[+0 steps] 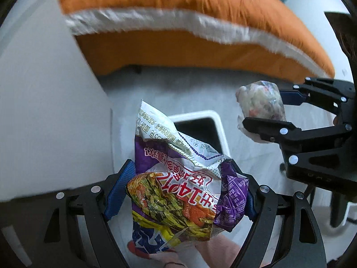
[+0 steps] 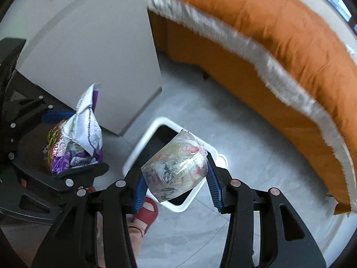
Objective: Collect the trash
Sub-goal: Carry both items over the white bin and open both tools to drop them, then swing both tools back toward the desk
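My left gripper (image 1: 183,192) is shut on a crumpled purple noodle packet (image 1: 178,178), held in the air above the floor. The packet also shows in the right wrist view (image 2: 75,143). My right gripper (image 2: 176,178) is shut on a crumpled clear plastic wrapper (image 2: 176,167), which hangs over a white trash bin (image 2: 138,154) with a black liner. In the left wrist view the right gripper (image 1: 263,111) holds the wrapper (image 1: 261,105) to the right of the bin (image 1: 221,129), which sits partly behind the packet.
An orange sofa with a white fringed throw (image 2: 279,51) runs along the back and right. A grey-white cabinet panel (image 2: 89,55) stands left of the bin. The person's foot in a red sandal (image 2: 147,212) is on the pale tiled floor next to the bin.
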Demonstrator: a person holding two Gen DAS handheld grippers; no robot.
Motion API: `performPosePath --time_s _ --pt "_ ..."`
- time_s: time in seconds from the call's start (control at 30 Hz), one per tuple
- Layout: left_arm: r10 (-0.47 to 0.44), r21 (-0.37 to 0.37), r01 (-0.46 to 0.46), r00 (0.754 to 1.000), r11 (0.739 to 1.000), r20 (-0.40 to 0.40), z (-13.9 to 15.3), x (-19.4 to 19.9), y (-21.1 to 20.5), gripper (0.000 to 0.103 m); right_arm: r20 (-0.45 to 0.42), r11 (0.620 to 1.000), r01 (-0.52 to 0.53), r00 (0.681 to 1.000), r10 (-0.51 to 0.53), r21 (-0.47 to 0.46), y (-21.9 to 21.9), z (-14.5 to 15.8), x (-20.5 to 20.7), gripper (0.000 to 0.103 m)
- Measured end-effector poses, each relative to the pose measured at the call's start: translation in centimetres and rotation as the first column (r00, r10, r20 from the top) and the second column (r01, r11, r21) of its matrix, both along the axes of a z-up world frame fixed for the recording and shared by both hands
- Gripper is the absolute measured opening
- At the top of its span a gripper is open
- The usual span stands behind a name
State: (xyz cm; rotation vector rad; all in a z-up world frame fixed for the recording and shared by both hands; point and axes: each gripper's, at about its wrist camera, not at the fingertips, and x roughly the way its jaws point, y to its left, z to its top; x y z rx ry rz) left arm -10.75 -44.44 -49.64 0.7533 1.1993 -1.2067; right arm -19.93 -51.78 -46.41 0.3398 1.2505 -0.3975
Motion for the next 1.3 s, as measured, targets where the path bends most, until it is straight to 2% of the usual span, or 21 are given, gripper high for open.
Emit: performPosePath --time_s 0.1,0.17,0.2,0.23,0.27,0.3,0.33,0.4,0.5,0.73,0.97,1.17,1.3 --pt "-0.027 0.037 0.027 0.999 0.999 -0.02 -4.8 -0.1 -1.5 0.081 -0.017 0.999 -0.009 1.0 0.01 0.035 -0.8 -4.8 -0.2 0.048" --pt "-0.033 0.055 0.034 0.999 0.998 -0.029 -7.1 -0.1 -2.1 0.087 -0.028 0.999 -0.005 1.0 0.006 0.039 -1.1 -7.2 -0.5 0.05" --pt "-0.031 0.065 0.034 0.998 0.997 -0.047 -8.4 0.0 -2.5 0.094 -0.032 0.999 0.002 0.999 -0.001 0.044 -1.4 -8.2 -0.6 0.053" --pt "-0.028 0.08 0.033 0.998 0.996 -0.057 -9.6 -0.1 -2.6 0.098 -0.04 0.998 0.019 0.999 -0.017 0.054 -1.9 -9.4 -0.9 0.065" --pt "-0.036 0.083 0.042 0.997 0.996 -0.072 -10.5 -0.1 -2.6 0.098 -0.046 0.998 0.035 0.998 -0.033 0.051 -2.2 -10.1 -1.0 0.075" --pt "-0.04 0.096 0.048 0.996 0.994 -0.078 -11.3 -0.1 -2.7 0.098 -0.051 0.998 0.049 0.998 -0.047 0.048 -2.6 -10.8 -1.2 0.088" --pt "-0.042 0.111 0.05 0.996 0.993 -0.073 -12.2 -0.1 -2.9 0.098 -0.051 0.997 0.061 0.997 -0.058 0.057 -2.9 -11.3 -1.5 0.097" --pt "-0.049 0.122 0.057 0.996 0.991 -0.071 -12.7 -0.3 -2.7 0.098 -0.038 0.993 0.078 0.996 -0.075 0.094 -3.6 -11.8 -2.0 0.098" --pt "-0.059 0.119 0.066 0.996 0.991 -0.062 -12.4 -0.8 -2.8 0.098 -0.041 0.995 0.062 0.997 -0.059 0.08 -3.3 -11.4 -1.9 0.098" --pt "-0.041 0.091 0.045 0.998 0.995 -0.038 -9.7 -0.4 -2.6 0.098 -0.022 0.998 0.043 0.999 -0.042 0.052 -3.6 -8.9 -1.0 0.098" --pt "0.009 0.059 -0.009 1.0 0.998 0.002 -3.7 0.7 -1.0 0.098 0.009 0.996 0.084 0.996 -0.084 0.004 -3.2 -2.2 -2.0 0.098" --pt "0.082 -0.016 -0.082 0.996 0.997 0.033 4.4 0.8 1.7 0.098 0.049 0.991 0.13 0.99 -0.129 -0.039 -1.4 5.4 -4.1 0.098" --pt "0.132 -0.095 -0.127 0.99 0.987 0.053 11.3 0.6 3.7 0.098 0.096 0.986 0.151 0.985 -0.143 -0.071 0.6 10.9 -4.7 0.098"
